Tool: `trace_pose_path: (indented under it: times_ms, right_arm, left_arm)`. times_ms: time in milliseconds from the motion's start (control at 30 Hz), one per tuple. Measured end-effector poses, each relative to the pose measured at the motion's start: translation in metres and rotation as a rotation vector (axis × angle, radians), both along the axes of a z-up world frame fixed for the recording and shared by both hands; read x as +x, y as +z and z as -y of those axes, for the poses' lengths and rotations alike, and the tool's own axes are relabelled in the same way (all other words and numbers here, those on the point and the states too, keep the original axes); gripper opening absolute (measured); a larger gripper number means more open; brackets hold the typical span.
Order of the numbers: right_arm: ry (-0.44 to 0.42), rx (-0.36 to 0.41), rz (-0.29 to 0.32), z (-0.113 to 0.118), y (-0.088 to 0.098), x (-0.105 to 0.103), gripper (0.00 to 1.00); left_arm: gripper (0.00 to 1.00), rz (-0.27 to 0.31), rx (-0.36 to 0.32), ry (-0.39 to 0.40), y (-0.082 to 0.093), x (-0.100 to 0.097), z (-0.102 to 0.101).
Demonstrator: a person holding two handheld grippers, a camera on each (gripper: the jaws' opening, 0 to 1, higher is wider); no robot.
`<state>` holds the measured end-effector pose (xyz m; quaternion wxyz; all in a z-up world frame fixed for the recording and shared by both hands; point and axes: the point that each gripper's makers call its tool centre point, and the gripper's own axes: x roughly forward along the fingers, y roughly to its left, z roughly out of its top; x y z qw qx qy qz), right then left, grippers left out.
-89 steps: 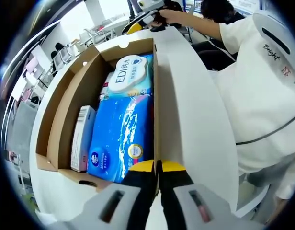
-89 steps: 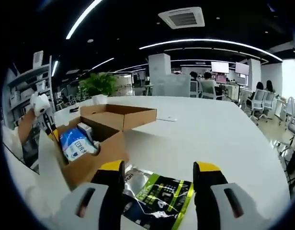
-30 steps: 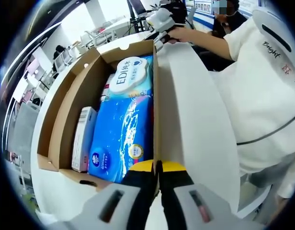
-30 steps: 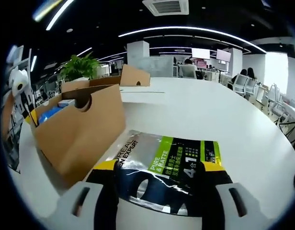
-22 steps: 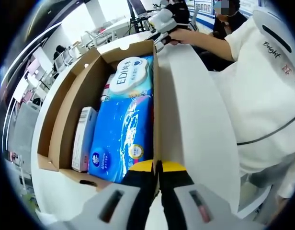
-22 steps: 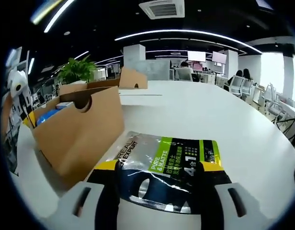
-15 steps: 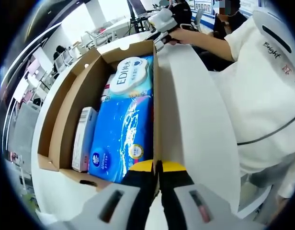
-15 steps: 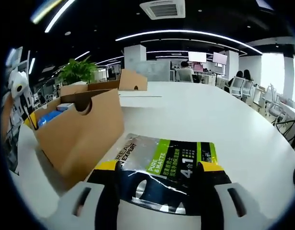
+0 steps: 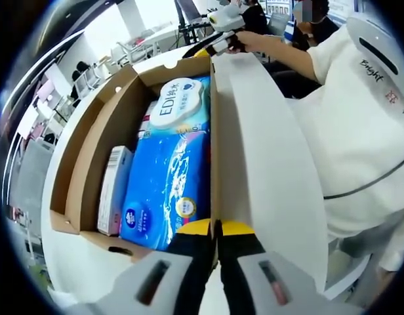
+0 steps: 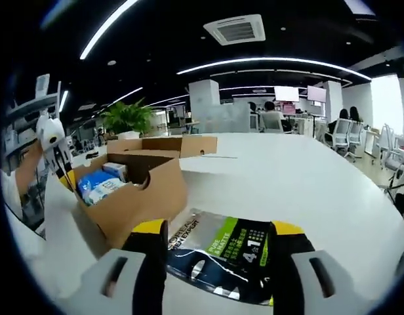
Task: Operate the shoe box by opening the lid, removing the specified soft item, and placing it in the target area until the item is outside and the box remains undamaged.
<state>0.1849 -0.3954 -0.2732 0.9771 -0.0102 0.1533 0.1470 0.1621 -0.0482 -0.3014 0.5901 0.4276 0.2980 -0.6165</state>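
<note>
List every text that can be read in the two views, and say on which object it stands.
"EDI": round white pack in the shoe box.
"PURE & MATTE", "4", "1": black and green pouch on the white table.
"Bright": person's white shirt.
Print on the blue pack and white carton: too small to read.

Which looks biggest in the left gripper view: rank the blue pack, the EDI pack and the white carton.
1. Blue pack, clearly largest, though nearest the camera.
2. EDI pack.
3. White carton, a close call: it stands edge-on and partly hidden.
</note>
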Motion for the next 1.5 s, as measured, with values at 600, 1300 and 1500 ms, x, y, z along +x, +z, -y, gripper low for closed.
trace_pose_path:
  times_ms: [600,1300,1500]
  right_arm:
    - [0.383,-0.054,0.022,-0.062,0.079,-0.007,0.54]
    - [0.457,-0.061,0.027,-0.083,0.11,-0.006,0.58]
    - [0.462,-0.106,0.035,-0.085,0.112,-0.003,0.55]
  left_arm:
    - [0.02,-0.008,-0.001,0.0,0.0,-0.001,0.0]
    - [0.02,-0.007,-0.005,-0.001,0.0,0.0,0.0]
    - [0.02,-0.008,-0.006,-0.003,0.0,0.0,0.0]
